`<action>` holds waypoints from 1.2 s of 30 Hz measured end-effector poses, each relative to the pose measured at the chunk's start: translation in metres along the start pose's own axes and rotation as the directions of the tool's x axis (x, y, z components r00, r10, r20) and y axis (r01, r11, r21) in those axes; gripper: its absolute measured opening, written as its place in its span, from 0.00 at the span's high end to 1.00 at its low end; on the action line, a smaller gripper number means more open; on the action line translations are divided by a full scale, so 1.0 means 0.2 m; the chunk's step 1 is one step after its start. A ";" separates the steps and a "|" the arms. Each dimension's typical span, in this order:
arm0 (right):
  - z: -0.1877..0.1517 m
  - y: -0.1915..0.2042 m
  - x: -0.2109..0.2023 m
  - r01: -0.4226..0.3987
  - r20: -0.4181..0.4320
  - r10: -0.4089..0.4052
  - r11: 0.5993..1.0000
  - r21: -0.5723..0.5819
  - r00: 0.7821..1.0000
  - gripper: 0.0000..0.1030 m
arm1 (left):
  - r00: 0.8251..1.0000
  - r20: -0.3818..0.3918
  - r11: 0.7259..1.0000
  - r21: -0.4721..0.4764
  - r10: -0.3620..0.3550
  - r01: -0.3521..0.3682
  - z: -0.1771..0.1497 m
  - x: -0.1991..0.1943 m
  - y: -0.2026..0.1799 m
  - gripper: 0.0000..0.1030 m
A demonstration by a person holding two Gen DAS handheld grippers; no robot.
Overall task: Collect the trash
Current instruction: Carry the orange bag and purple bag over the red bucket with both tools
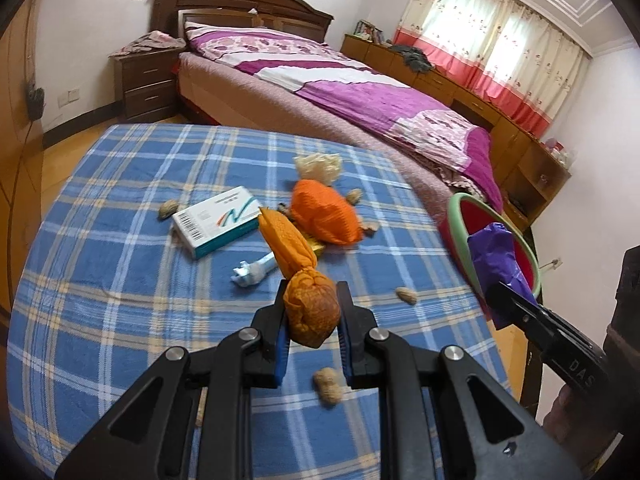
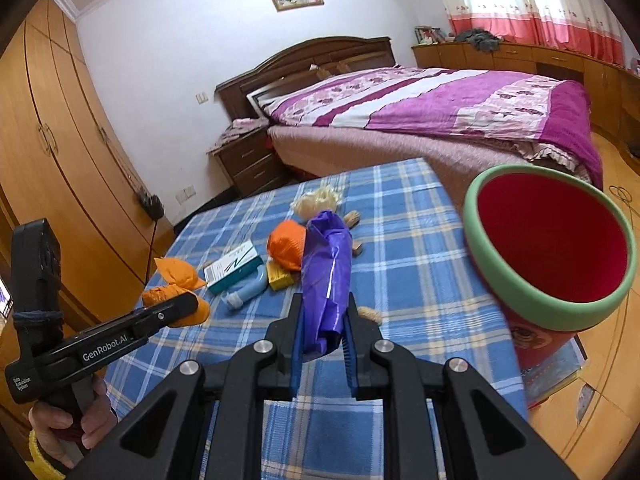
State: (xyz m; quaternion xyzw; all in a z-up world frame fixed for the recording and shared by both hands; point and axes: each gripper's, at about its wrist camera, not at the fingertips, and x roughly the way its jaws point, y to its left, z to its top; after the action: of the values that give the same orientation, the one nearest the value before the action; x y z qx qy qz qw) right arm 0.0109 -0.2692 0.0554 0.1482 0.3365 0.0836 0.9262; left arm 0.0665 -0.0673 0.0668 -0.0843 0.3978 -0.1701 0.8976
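Note:
My left gripper [image 1: 311, 312] is shut on an orange mesh wrapper [image 1: 308, 304], held above the blue plaid table [image 1: 120, 280]; it also shows in the right wrist view [image 2: 176, 304]. My right gripper [image 2: 324, 320] is shut on a crumpled purple plastic bag [image 2: 326, 276], also in the left wrist view [image 1: 496, 256], beside the red bin with a green rim [image 2: 552, 248]. On the table lie another orange mesh bag [image 1: 324, 212], a white-and-teal box [image 1: 218, 220], a light blue tube [image 1: 254, 268], a pale crumpled wad [image 1: 318, 166], a yellow piece [image 2: 280, 276] and several peanut shells [image 1: 328, 386].
The bin [image 1: 460, 220] stands off the table's right edge. A bed with a purple quilt [image 1: 340, 80] lies beyond the table, with a nightstand [image 1: 144, 80] at its left. Wooden wardrobes [image 2: 52, 152] line the left wall. Low cabinets [image 1: 520, 152] run under the curtained window.

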 end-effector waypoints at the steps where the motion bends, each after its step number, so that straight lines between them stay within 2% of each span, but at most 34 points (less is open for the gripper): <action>1: 0.00 -0.01 -0.01 0.000 0.006 0.000 1.000 0.007 1.000 0.82 | 1.000 0.000 1.000 0.007 -0.006 0.006 0.01 0.00 -0.02 0.81; 14: 0.05 -0.20 -0.15 0.031 0.079 -0.037 0.997 0.074 0.996 0.82 | 0.997 -0.022 0.994 0.086 -0.072 0.074 0.08 0.04 -0.26 0.81; 25: 0.06 -0.41 -0.26 0.059 0.117 -0.078 0.985 0.159 0.990 0.82 | 0.994 -0.042 0.984 0.146 -0.096 0.102 0.11 0.12 -0.46 0.81; 36: 0.08 -0.64 -0.33 0.128 0.132 -0.161 0.965 0.230 0.978 0.82 | 0.989 -0.077 0.964 0.225 -0.124 0.139 0.16 0.26 -0.70 0.81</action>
State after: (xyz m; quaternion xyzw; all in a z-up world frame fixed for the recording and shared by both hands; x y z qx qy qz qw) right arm -0.0219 -0.4095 0.0637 0.2308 0.2834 -0.0333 0.9302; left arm 0.0888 -0.2162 0.0923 -0.0008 0.3967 -0.2766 0.8753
